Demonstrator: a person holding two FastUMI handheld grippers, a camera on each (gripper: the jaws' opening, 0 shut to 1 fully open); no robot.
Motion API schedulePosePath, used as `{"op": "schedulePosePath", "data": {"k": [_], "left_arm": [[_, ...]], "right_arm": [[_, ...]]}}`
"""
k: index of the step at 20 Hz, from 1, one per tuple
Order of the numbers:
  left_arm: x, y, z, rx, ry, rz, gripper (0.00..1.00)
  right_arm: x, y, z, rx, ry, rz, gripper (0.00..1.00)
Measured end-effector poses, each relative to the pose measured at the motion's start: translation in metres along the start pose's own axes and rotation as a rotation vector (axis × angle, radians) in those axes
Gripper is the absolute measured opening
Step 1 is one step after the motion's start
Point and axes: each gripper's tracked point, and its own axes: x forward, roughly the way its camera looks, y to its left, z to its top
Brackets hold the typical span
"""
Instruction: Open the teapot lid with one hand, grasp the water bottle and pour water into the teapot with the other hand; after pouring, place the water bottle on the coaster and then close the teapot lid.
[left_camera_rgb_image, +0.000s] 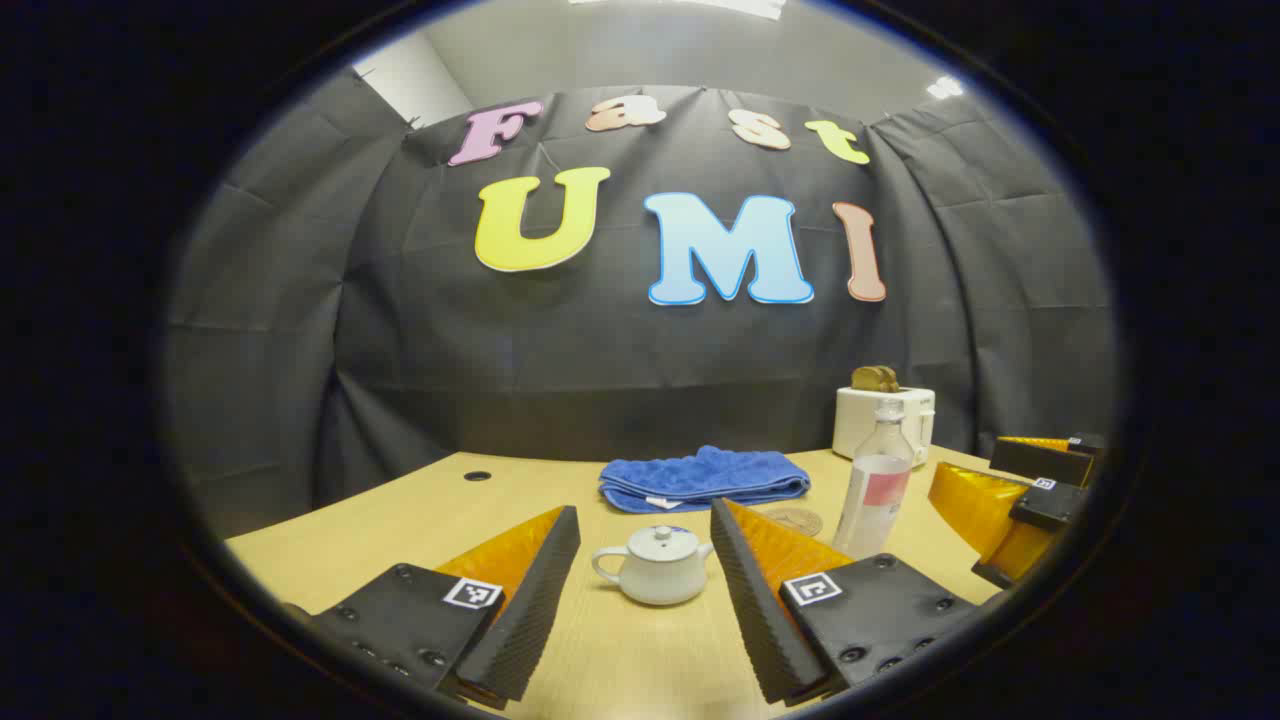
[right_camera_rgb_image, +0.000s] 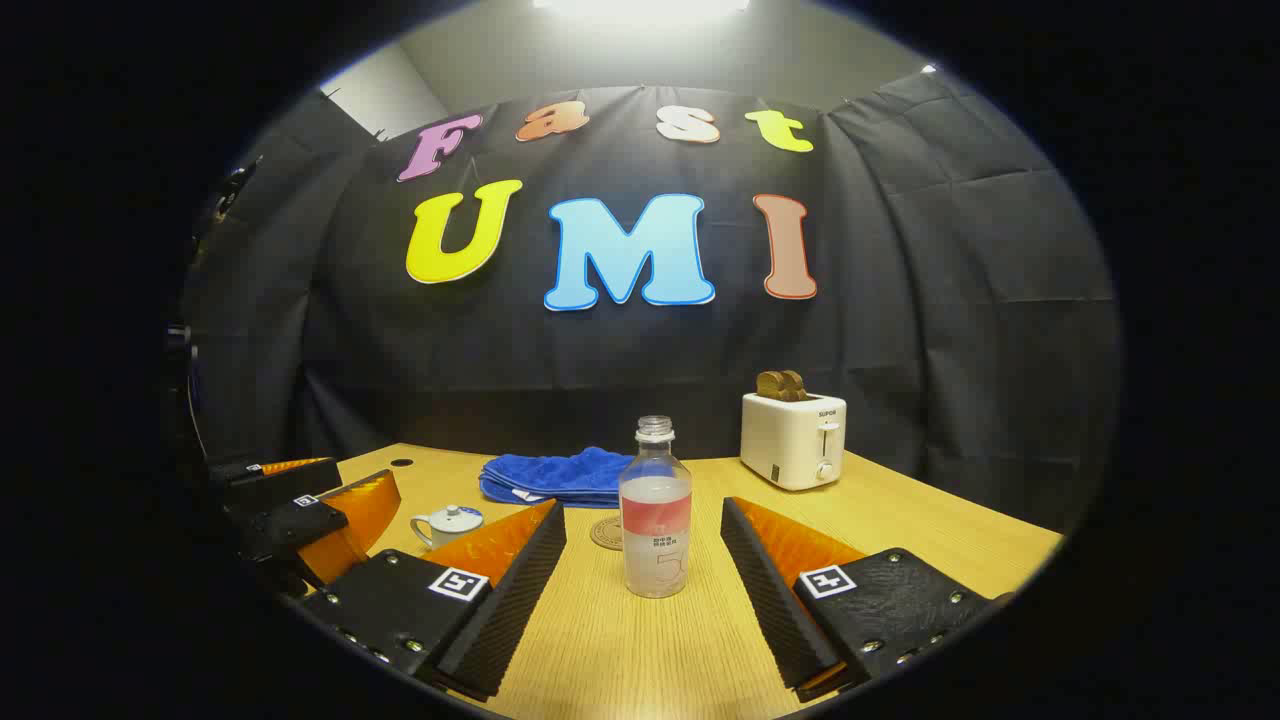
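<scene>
In the left gripper view, the left gripper gapes wide before a small white ceramic teapot, lid on, on the wooden table; in the right gripper view, the right gripper stands wide, framing an uncapped clear plastic water bottle beside a round coaster, where a careless approach could topple the tall bottle and spill water.

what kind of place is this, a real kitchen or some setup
Likely a staged recording booth, not a kitchen: black cloth wall behind a light wooden table, with a white toaster and small white teapot as props.
</scene>
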Motion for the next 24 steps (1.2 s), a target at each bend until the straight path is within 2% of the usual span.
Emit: {"op": "schedulePosePath", "data": {"k": [17, 24], "left_arm": [[0.004, 0.002, -0.007, -0.015, 0.019, -0.002, 0.89], [0.031, -0.003, -0.010, -0.028, 0.018, -0.018, 0.87]], "right_arm": [[0.000, 0.003, -0.005, 0.004, 0.011, 0.006, 0.98], [0.001, 0.000, -0.014, 0.004, 0.028, -0.001, 0.97]]}}
